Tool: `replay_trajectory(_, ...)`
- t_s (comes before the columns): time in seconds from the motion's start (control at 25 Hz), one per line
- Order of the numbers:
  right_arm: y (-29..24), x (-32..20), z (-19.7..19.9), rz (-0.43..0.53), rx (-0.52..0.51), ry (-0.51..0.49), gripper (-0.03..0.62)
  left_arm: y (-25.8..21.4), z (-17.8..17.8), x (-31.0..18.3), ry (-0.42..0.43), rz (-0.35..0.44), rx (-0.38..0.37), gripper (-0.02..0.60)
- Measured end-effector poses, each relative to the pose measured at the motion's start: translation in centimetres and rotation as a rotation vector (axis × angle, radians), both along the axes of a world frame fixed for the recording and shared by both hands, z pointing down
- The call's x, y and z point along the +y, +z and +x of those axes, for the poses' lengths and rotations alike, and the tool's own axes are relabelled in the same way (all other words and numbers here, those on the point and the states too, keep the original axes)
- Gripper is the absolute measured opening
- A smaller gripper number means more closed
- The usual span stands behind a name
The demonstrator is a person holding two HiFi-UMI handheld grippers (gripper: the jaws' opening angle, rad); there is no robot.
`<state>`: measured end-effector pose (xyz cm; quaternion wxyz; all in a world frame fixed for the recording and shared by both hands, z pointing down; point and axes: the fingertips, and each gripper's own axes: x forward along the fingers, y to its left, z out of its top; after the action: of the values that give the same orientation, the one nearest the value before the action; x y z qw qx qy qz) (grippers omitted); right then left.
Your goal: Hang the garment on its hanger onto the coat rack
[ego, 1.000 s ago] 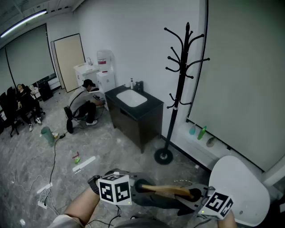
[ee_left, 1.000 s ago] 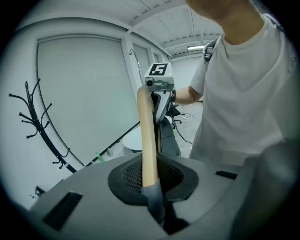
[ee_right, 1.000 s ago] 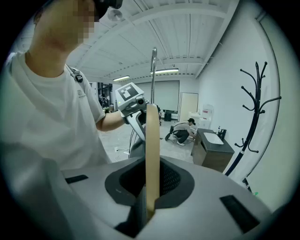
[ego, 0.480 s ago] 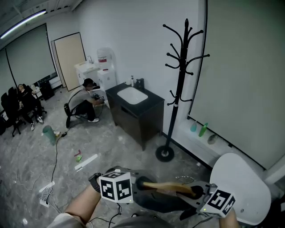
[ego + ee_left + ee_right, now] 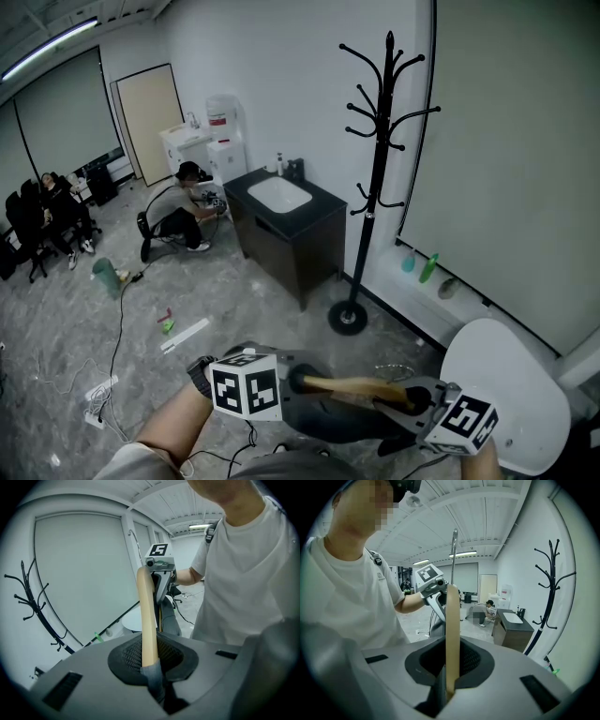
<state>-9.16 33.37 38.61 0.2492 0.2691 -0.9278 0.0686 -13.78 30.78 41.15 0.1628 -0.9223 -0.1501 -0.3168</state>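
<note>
- left gripper (image 5: 154,679): jaws clamped on one end of the wooden hanger (image 5: 147,616). There's a bit of grey garment (image 5: 328,420) pinched in there too, wrapped round the bar right where the jaws bite.
- right gripper (image 5: 446,686): jaws closed on the other end of the same hanger, bare wood running straight up out of them.
- so the hanger is carried between the two grippers, roughly level in the head view, low and close to the person's body. The metal hook pokes up from the middle of the bar.
- the garment droops in a dark bunch under the bar, between the two marker cubes.
- coat rack (image 5: 375,178): black, upright on its round base against the white wall, well apart from the hanger and further into the room. None of its prongs has anything on it.
- just left of the rack is a black cabinet (image 5: 300,248) with a white sink (image 5: 278,194) in its top.
- a person (image 5: 183,211) crouches on the floor beyond the cabinet.
- white rounded surface (image 5: 511,398) just beside the right gripper.
</note>
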Motion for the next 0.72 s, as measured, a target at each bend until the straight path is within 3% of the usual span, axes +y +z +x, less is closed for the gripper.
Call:
replay_trajectory(0.32,0.3,-0.3,2.3,0.019,0.019,-0.035,0.040,0.2,2.1,-0.2,-0.037,0.002,0.003,0.034)
replay_trajectory(0.72,0.3,-2.5,4.1,0.029,0.029,-0.030,0.040,0.2,4.0,-2.4,-0.019,0.010,0.006,0.034)
